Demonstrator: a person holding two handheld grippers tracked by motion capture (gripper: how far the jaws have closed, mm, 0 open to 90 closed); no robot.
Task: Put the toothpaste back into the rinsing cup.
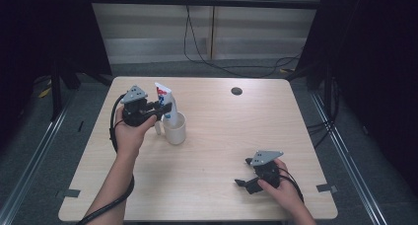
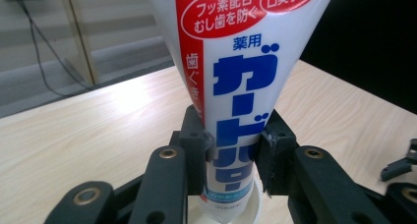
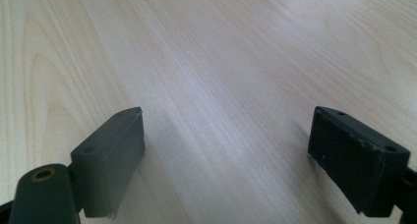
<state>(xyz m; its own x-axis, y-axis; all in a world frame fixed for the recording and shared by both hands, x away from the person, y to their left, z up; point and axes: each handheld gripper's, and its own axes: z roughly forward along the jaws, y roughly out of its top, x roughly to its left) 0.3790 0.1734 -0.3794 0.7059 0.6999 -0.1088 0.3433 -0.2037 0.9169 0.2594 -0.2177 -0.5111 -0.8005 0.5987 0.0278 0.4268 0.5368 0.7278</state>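
Left gripper jaws pinch toothpaste tube; right gripper jaws wide.

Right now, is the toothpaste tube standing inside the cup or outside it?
Inside. The toothpaste tube stands with its lower end in the white cup, wide end up, and the left gripper is closed on it.

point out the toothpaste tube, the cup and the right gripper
toothpaste tube (image 2: 236, 86), left gripper view, on its printed front
cup (image 1: 175, 131), high view, on its outer wall
right gripper (image 1: 243, 172), high view, midway between its fingertips
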